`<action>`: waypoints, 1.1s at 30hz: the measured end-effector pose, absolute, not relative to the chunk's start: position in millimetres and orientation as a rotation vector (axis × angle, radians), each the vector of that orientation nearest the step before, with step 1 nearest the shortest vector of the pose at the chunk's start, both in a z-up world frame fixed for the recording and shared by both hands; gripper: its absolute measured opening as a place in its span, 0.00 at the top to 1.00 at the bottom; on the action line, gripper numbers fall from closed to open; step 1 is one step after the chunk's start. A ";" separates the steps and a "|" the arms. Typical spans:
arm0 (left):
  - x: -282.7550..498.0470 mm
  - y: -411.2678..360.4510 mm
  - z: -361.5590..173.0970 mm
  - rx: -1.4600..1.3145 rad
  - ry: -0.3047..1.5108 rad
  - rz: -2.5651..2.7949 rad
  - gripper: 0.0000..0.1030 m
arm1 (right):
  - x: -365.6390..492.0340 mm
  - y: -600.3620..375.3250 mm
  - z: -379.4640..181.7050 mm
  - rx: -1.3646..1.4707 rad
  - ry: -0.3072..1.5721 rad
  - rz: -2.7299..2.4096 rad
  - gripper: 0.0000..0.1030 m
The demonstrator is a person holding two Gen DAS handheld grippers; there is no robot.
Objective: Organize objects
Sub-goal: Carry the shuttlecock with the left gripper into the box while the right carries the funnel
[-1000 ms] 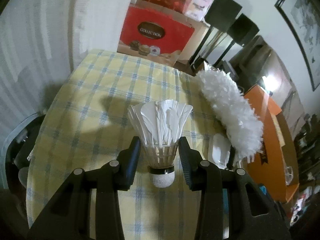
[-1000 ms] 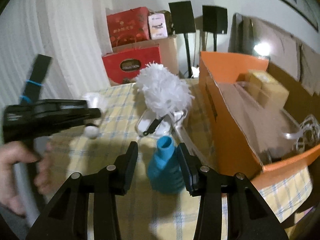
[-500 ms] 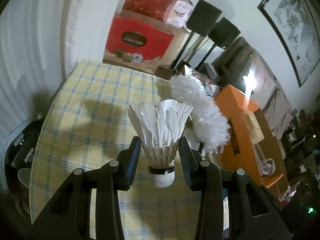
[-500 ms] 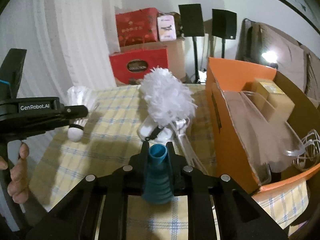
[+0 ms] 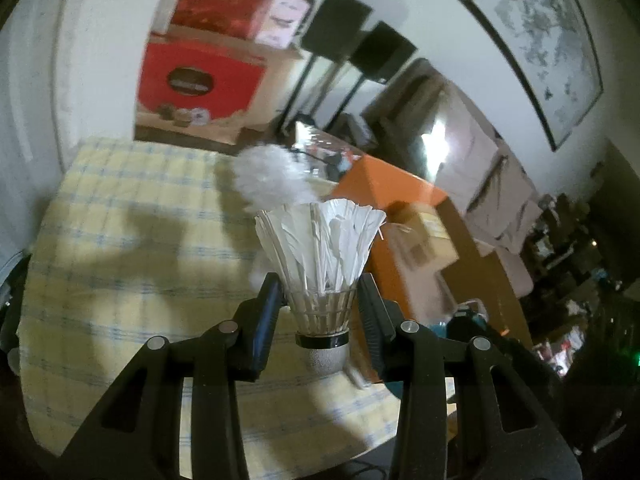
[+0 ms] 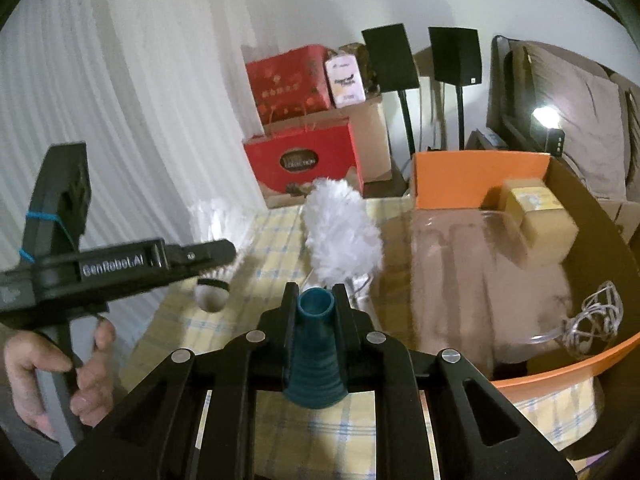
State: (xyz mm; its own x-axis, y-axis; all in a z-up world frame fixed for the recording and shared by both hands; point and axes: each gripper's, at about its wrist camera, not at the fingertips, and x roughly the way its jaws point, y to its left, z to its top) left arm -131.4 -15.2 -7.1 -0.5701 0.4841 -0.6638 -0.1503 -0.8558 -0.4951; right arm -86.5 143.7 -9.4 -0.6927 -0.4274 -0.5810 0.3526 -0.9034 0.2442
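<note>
Checked tabletop below; we are carrying shuttlecock clamped in left gripper, teal cone pinched in right gripper; keeping both level toward orange box.

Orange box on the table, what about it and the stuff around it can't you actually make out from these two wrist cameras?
- Orange box: right wrist view, near corner cut off by the right gripper; motion blur smears the clear plastic inside.
- Blue ribbed cone: its sides are covered by the fingers.
- Feather duster: left wrist view, lower part and handle hidden behind the shuttlecock.
- Left gripper: right wrist view, fingertips and shuttlecock feathers blurred.
</note>
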 end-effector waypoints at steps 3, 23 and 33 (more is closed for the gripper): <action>-130.6 6.9 -0.1 -1.185 -0.542 2.398 0.65 | -89.1 162.5 4.2 0.904 -0.171 -2.566 0.85; -158.4 144.2 21.5 -1.188 -0.471 2.250 0.65 | -128.2 298.0 32.9 0.950 -0.214 -2.779 0.85; -172.0 193.1 -6.0 -1.288 -0.484 2.156 0.65 | -181.9 332.5 -1.9 1.077 -0.163 -2.841 0.85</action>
